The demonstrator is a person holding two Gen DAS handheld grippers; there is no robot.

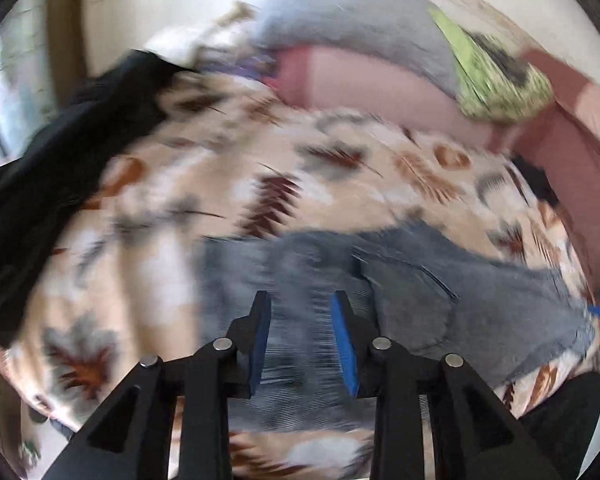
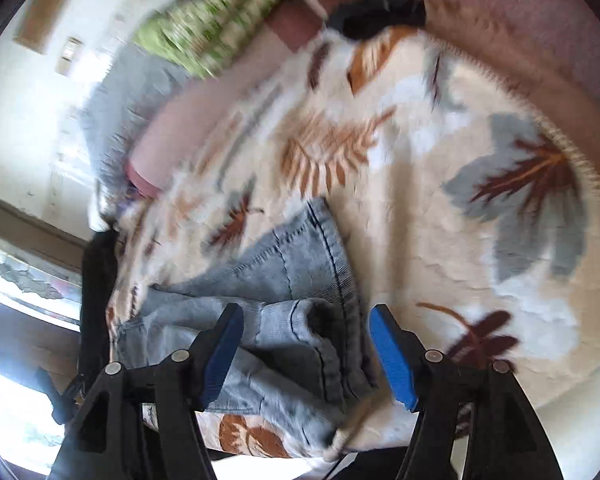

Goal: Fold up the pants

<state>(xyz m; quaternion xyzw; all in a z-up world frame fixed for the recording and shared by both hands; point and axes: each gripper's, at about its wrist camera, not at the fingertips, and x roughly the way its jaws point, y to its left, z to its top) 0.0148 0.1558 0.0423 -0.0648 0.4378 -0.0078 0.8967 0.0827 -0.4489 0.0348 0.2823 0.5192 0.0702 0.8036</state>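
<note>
Pants (image 2: 284, 280) light grey-blue denim, dark stitched seams, faded wash. Blanket (image 2: 440, 208) cream, leaf print in rust orange, maroon, slate grey, white patches; fringe pale along edge at 3 o'clock. Pillow (image 1: 496, 76) lime green, dark blotches, at 1 o'clock. Grey cloth (image 1: 352, 24) at 12 o'clock. Sofa (image 1: 380, 84) dusty pink. Black garment (image 1: 44, 184) at 9 o'clock. Fingers (image 2: 392, 356) black, blue pads.

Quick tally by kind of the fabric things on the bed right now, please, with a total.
Blue jeans: 1
Leaf-print blanket: 1
Black garment: 1
Green patterned cushion: 1
Grey pillow: 1
Total: 5
</note>
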